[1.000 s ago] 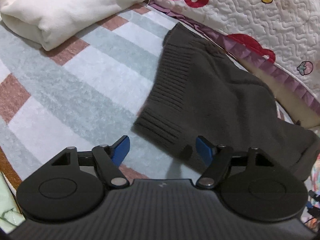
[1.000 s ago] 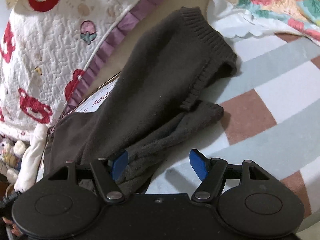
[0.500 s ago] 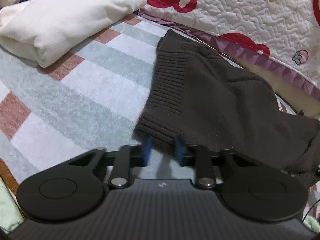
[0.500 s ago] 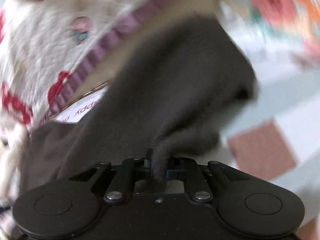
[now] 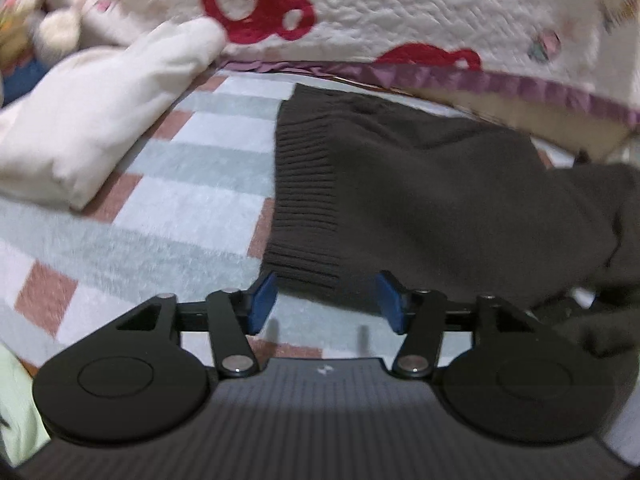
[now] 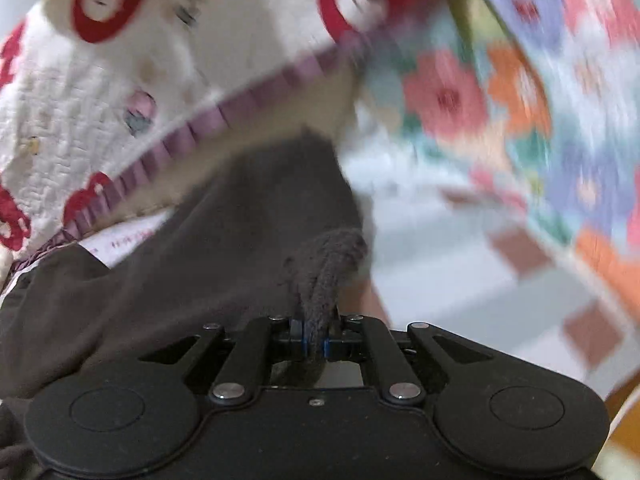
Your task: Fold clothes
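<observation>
A dark brown knit sweater (image 5: 420,192) lies across the checked blanket (image 5: 160,208), its ribbed hem facing left. My left gripper (image 5: 326,304) hovers at the hem's near corner. Its jaws are opening, and the blue pads stand wide apart on either side of the corner without pressing on it. In the right wrist view the same sweater (image 6: 240,220) stretches away to the left. My right gripper (image 6: 315,338) is shut on a bunched ribbed edge (image 6: 332,256) of it, which sticks up between the pads. That view is blurred by motion.
A folded cream garment (image 5: 92,120) lies at the left on the blanket. A white quilt with red bears and a purple frill (image 5: 400,8) runs along the back. A floral quilt (image 6: 540,100) rises on the right. Pale green cloth (image 5: 12,408) shows at the lower left.
The left jaws closed at the hem corner half a second ago and now stand apart again; that view has rolled and risen. The right jaws shut on the sweater's edge and pulled it up.
</observation>
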`<act>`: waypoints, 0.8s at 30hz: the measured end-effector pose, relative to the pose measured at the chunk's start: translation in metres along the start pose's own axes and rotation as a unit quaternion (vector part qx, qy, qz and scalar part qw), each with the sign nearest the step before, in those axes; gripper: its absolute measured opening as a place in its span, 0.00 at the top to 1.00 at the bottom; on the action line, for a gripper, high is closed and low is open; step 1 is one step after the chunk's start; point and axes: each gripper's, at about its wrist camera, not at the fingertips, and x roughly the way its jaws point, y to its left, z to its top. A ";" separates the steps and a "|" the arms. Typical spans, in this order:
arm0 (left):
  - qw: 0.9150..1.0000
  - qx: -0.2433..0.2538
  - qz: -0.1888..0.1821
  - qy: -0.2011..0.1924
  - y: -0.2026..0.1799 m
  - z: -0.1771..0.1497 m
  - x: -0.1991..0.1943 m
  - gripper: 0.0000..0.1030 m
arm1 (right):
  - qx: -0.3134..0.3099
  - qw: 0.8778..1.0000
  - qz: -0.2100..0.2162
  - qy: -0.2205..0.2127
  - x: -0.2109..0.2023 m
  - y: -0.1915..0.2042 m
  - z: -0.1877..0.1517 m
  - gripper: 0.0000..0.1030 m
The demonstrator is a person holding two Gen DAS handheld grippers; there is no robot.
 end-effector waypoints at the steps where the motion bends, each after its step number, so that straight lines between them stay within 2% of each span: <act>1: 1.000 0.016 0.009 -0.001 -0.004 -0.001 0.002 0.36 | 0.007 1.000 0.001 0.010 0.005 -0.003 -0.004 0.92; 3: 0.999 0.035 0.027 0.003 -0.009 -0.003 0.008 0.29 | 0.025 0.999 0.005 0.020 0.012 -0.010 -0.006 0.90; 5: 0.998 0.043 0.043 0.010 -0.011 -0.005 0.014 0.27 | 0.036 0.999 0.014 0.021 0.013 -0.014 -0.006 0.87; 7: 0.998 0.024 0.047 0.018 -0.006 -0.005 0.022 0.28 | 0.034 0.999 0.018 0.019 0.011 -0.013 -0.008 0.84; 8: 0.999 0.003 0.038 0.018 -0.002 -0.004 0.024 0.37 | 0.033 0.999 0.020 0.020 0.012 -0.015 -0.010 0.84; 9: 0.999 -0.026 0.026 0.018 0.002 -0.002 0.026 0.67 | 0.033 0.999 0.021 0.024 0.012 -0.017 -0.013 0.84; 10: 0.999 -0.044 0.015 0.026 0.003 0.001 0.028 0.80 | 0.037 0.999 0.023 0.032 0.013 -0.018 -0.015 0.84; 13: 0.998 -0.048 0.004 0.047 -0.004 0.008 0.033 0.83 | 0.064 0.995 0.040 0.065 0.011 -0.023 -0.015 0.81; 14: 0.998 -0.043 0.004 0.047 -0.007 0.009 0.034 0.81 | 0.070 0.994 0.049 0.066 0.012 -0.023 -0.014 0.77; 16: 0.997 -0.047 0.017 0.051 -0.010 0.009 0.037 0.75 | 0.074 0.993 0.062 0.066 0.015 -0.021 -0.014 0.62; 17: 0.997 -0.059 0.025 0.051 -0.008 0.009 0.038 0.66 | 0.074 0.993 0.064 0.071 0.017 -0.020 -0.014 0.61; 18: 0.995 -0.075 0.033 0.050 -0.005 0.009 0.037 0.52 | 0.075 0.992 0.063 0.077 0.019 -0.020 -0.016 0.60; 20: 0.993 -0.100 0.050 0.044 -0.002 0.007 0.033 0.45 | 0.078 0.991 0.061 0.091 0.023 -0.021 -0.020 0.60; 22: 0.990 -0.119 0.063 0.047 -0.002 0.006 0.034 0.39 | 0.084 0.990 0.061 0.100 0.026 -0.022 -0.027 0.50; 23: 0.987 -0.142 0.059 0.054 0.000 0.005 0.037 0.33 | 0.086 0.989 0.062 0.103 0.027 -0.022 -0.031 0.48; 24: 0.983 -0.166 0.055 0.062 0.002 0.004 0.040 0.32 | 0.087 0.989 0.062 0.103 0.028 -0.022 -0.034 0.46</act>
